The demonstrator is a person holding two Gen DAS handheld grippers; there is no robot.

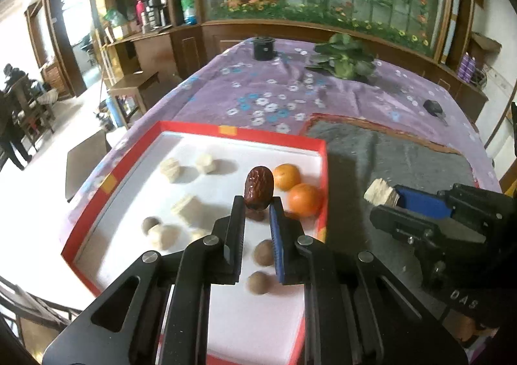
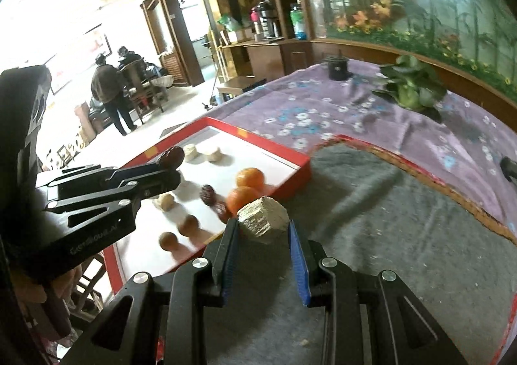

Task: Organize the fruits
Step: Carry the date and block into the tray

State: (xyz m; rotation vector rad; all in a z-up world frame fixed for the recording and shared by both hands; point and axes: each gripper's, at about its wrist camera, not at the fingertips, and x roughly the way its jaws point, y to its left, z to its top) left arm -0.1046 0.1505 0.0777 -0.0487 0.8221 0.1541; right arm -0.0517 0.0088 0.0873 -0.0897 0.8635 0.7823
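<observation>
From the left wrist camera we see our left gripper (image 1: 257, 206) nearly closed, its jaws pinching a wrinkled brown date (image 1: 258, 187) by its lower end, raised above the red-rimmed tray (image 1: 245, 134). On the tray's white liner lie two oranges (image 1: 295, 185) side by side near the right rim, several pale ridged pieces (image 1: 187, 207) towards the left and far side, and a few small round brown fruits (image 1: 262, 252) nearer us. To the right, over the grey mat (image 1: 400, 155), the right gripper (image 1: 387, 200) shows side-on, a pale ridged block (image 1: 380, 192) at its tip.

From the right wrist camera we see that block (image 2: 263, 223) squeezed between our jaws, which stand partly open around its width, above the mat (image 2: 387, 229) and just beside the tray's (image 2: 290, 155) near corner. The left gripper (image 2: 168, 167) carries its date (image 2: 171, 155) over the tray's left part. Two more dates (image 2: 208, 193) lie by the oranges (image 2: 245, 185).

We judge the sorting well under way but unfinished: both held items still need setting down, and the pale pieces and round fruits lie loosely scattered rather than grouped.
</observation>
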